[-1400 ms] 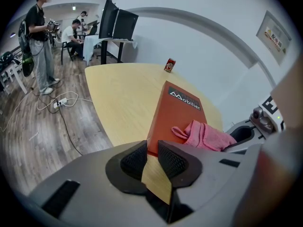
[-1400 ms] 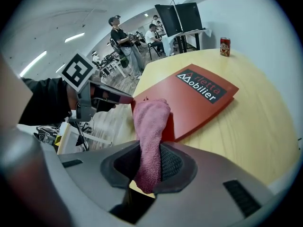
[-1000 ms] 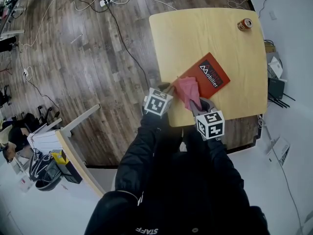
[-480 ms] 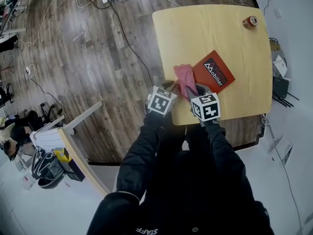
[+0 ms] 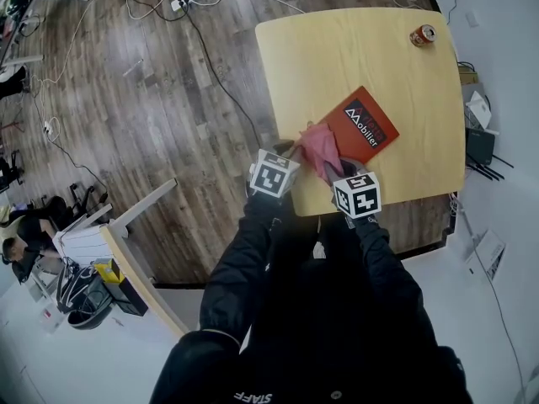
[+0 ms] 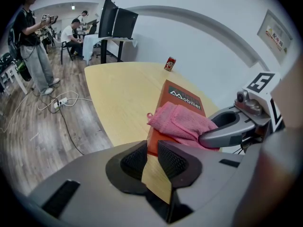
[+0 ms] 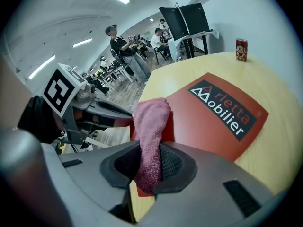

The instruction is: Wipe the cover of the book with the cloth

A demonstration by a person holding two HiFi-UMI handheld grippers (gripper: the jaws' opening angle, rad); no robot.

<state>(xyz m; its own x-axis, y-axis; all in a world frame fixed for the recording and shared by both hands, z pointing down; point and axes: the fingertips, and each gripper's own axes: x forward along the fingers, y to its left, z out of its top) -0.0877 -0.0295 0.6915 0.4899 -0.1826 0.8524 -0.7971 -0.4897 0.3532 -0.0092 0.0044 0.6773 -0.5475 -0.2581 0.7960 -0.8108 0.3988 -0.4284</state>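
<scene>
Book (image 5: 364, 130): in the head view it lies flat, cover up, on the near half of the tan surface (image 5: 354, 53), set at a diagonal. A pink cloth (image 5: 318, 145) lies over its near left corner. The left gripper (image 5: 290, 151) sits at that corner, by the surface's left edge. The right gripper (image 5: 333, 172) comes in from the near side, just beside the left one. A red can (image 5: 422, 36) stands upright at the far right corner, well apart from the book.

Left gripper view: the jaws are drawn close together and the book's near corner is pinched between their tips. Bare surface shows in the narrow gap behind the corner. The cloth lies bunched on the cover just beyond the jaws, with the right gripper reaching to it from the right. White lettering on a dark panel shows on the far part of the cover.

Right gripper view: the jaws are clamped on a fold of the cloth, which runs forward from between them onto the red cover. The cloth's far end rests on the book's left edge. The rest of the cover is uncovered.
</scene>
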